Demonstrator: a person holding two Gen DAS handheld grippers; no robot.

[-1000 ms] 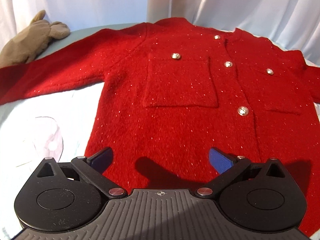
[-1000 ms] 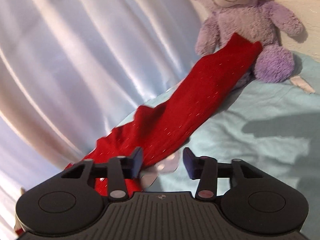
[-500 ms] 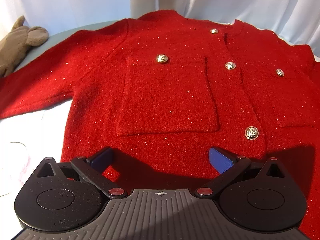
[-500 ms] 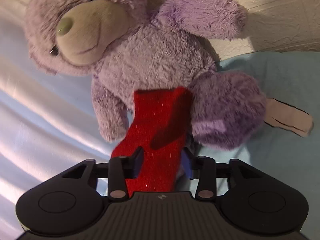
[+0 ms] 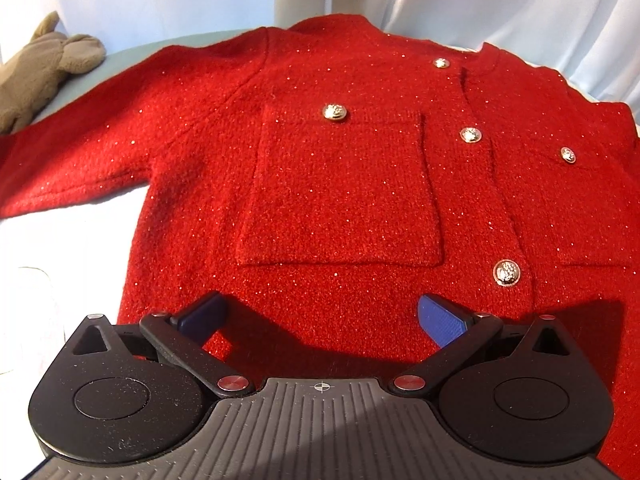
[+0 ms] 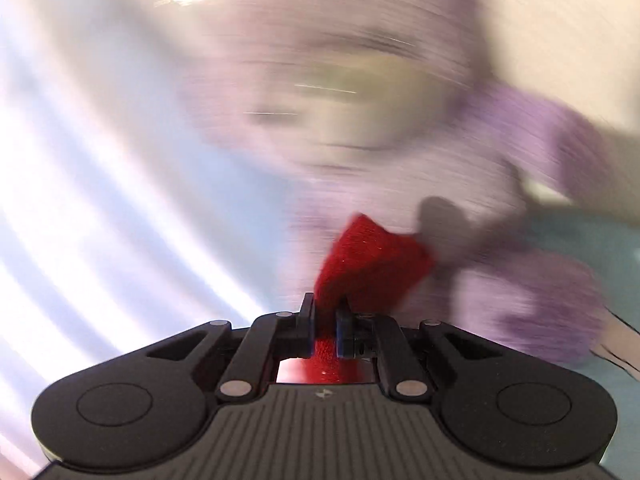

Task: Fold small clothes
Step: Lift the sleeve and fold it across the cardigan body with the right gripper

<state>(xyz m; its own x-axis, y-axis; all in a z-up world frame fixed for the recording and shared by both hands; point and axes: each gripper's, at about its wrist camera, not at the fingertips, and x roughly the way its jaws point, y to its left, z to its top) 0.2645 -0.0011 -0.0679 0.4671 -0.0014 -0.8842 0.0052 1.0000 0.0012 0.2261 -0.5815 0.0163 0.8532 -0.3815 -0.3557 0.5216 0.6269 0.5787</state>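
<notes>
I see a red cardigan (image 5: 340,184) lying flat on the table (image 5: 64,240), front side up. It is fuzzy and has tiny sparkles in it. It has shiny gold buttons (image 5: 507,273) down the middle and one on each pocket. The big square pocket (image 5: 340,200) sits in the middle of my left view. One sleeve (image 5: 92,152) stretches out to the left. Past that sleeve, at the far left, lies a brown plush toy (image 5: 44,76). White curtains (image 5: 160,0) hang behind the table on the far side.

My left claw (image 5: 320,320) hangs just over the near hem of the cardigan. Its two blue fingers (image 5: 444,320) stand wide apart and nothing is between them. Its dark shadow falls on the red cloth right below.

My right claw (image 6: 325,330) is squeezed tight on the end of the other red sleeve (image 6: 372,268). The red cloth sticks out past the fingers and bunches up a little. This view is very blurry. Behind the sleeve I can make out a purple teddy bear (image 6: 380,120), sitting on a light blue cloth (image 6: 580,248) at the right.
</notes>
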